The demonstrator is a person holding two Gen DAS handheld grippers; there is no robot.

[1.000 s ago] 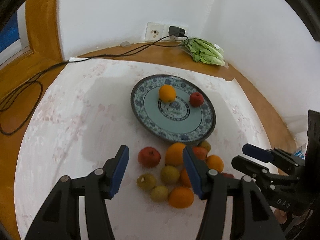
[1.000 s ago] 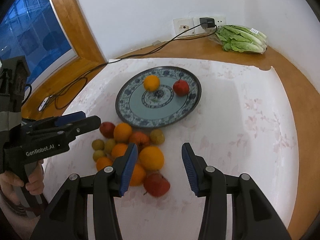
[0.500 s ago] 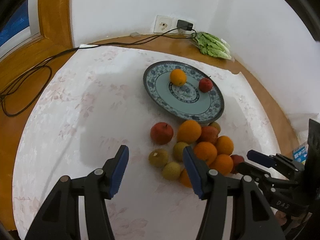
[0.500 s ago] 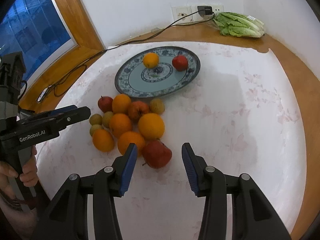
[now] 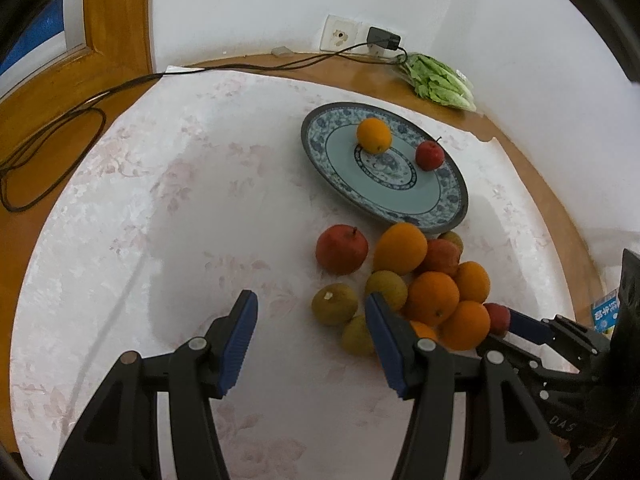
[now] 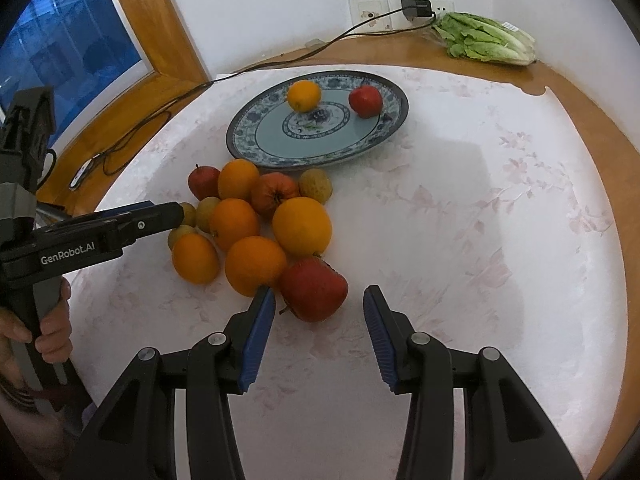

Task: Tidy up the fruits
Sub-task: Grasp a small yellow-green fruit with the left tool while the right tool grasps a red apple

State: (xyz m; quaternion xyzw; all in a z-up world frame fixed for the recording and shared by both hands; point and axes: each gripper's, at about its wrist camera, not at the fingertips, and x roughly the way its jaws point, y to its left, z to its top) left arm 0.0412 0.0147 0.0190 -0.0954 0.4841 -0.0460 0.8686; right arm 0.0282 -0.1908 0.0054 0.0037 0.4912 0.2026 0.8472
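A blue patterned plate point(image 5: 316, 140) point(image 6: 240, 136) holds one orange point(image 5: 374, 135) point(image 6: 304, 96) and one red apple point(image 5: 429, 155) point(image 6: 365, 101). In front of it, on the cloth, lies a pile of oranges, red apples and small yellow-green fruits. My left gripper point(image 5: 310, 300) point(image 6: 160, 216) is open over the pile's left edge, with a yellow-green fruit point(image 5: 334, 304) just ahead of its tips, untouched. My right gripper point(image 6: 318, 294) point(image 5: 520, 324) is open, and the nearest red apple point(image 6: 314, 288) sits between its fingertips with the pads clear of it.
A bag of lettuce point(image 5: 440, 84) point(image 6: 484, 38) lies at the back by the wall socket and charger point(image 6: 416, 7). A black cable point(image 5: 60, 120) runs across the wooden tabletop on the left. A person's hand point(image 6: 52, 332) grips the left gripper's handle. The cloth right of the pile is bare.
Both grippers have sunk toward the fruit pile, which now looks larger and closer. The red apple has come between the right fingertips. Neither jaw opening has changed.
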